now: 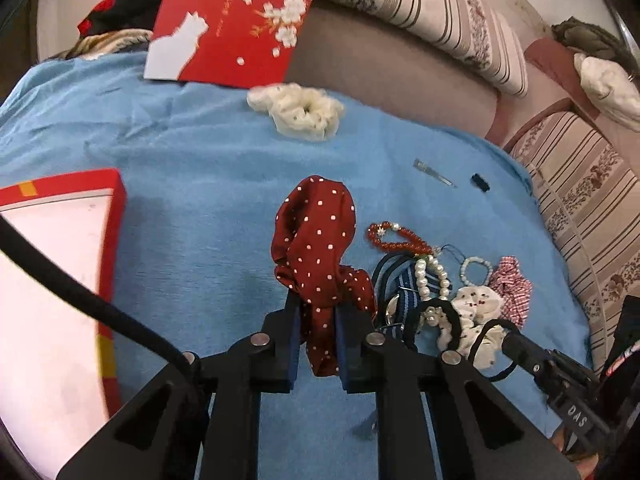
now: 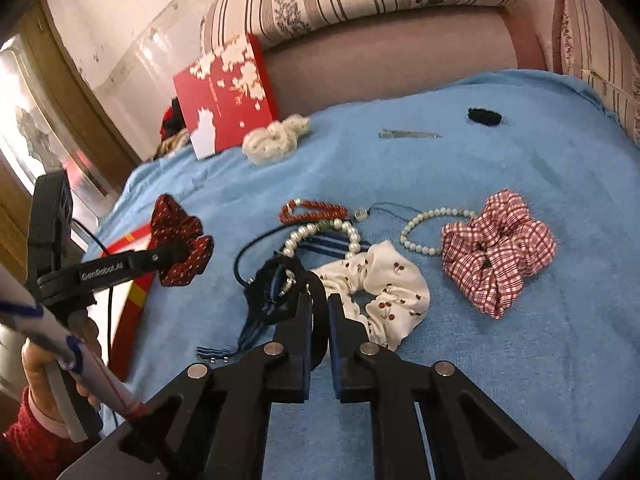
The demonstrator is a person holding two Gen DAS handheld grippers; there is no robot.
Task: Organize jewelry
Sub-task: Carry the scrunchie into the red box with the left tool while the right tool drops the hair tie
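Observation:
My left gripper is shut on a dark red polka-dot scrunchie, which hangs just above the blue cloth. The right wrist view shows the same grip at the left. My right gripper is shut on a black hair band at the edge of a tangled heap. That heap holds a pearl bracelet, a blue striped strap, a white cherry-print scrunchie and a red bead bracelet. Beside them lie a pale bead bracelet and a red-checked scrunchie.
An open red box with a white inside lies at the left. Its flowered red lid leans on the sofa back. A cream scrunchie, a metal hair clip and a small black item lie farther back.

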